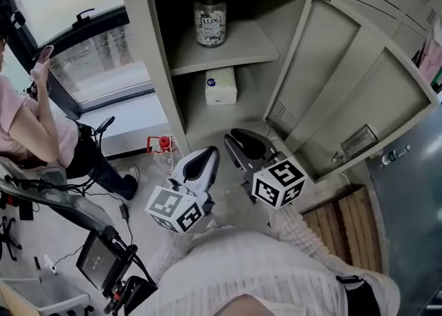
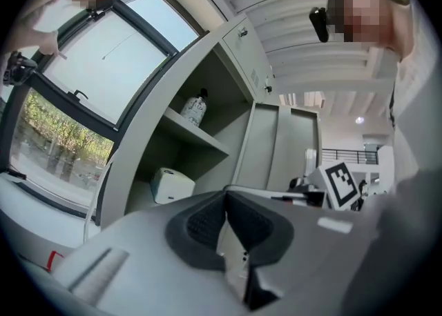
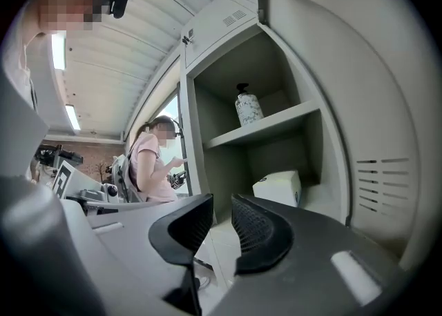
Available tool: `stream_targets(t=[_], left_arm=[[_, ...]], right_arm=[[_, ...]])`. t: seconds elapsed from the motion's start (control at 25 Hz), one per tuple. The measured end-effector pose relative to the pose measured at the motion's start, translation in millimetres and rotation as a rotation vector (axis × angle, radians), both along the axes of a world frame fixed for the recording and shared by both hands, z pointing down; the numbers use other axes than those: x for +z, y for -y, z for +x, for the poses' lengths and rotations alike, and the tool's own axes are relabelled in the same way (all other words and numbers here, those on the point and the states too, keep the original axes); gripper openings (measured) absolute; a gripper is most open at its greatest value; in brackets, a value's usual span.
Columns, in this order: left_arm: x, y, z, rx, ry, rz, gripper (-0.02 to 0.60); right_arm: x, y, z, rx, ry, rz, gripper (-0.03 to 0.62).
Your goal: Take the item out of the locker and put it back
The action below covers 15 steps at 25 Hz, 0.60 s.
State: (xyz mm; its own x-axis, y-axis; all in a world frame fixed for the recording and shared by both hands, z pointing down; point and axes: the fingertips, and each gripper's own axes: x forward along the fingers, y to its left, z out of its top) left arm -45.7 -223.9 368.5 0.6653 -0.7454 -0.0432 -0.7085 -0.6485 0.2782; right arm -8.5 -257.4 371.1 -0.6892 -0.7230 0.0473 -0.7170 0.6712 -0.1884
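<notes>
bystander (image 1: 31, 125) cut by left edge, box (image 1: 221, 87) print unreadable

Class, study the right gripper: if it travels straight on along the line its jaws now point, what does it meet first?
Probably the white box in the locker's lower compartment, which sits just right of that line. Nothing nearer shows in the way, though depth is unclear.

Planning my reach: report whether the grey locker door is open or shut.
Open: the grey metal locker door stands swung aside, its shelf exposed.
</notes>
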Motion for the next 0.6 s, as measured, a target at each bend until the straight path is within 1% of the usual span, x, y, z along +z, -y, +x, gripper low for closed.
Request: stream_targets(t=[0.16,0.32,0.6], left_arm=[[5.9,15.3,-3.8,0.022,0.027,0.005,0.006],[4.5,32.3,-10.1,0.02,0.046,0.02,0.006],[1.1,49.9,-13.2,0.029,0.058,0.042,0.006]], right_arm=[[4.1,15.8,-13.7,0.004,-0.028,0.012,0.099],[8.8,40.5,-23.5,0.028,-0.053,0.011,0.173],[7.3,70.6,-26.4,0.082,-0.079,0.018,0.223]])
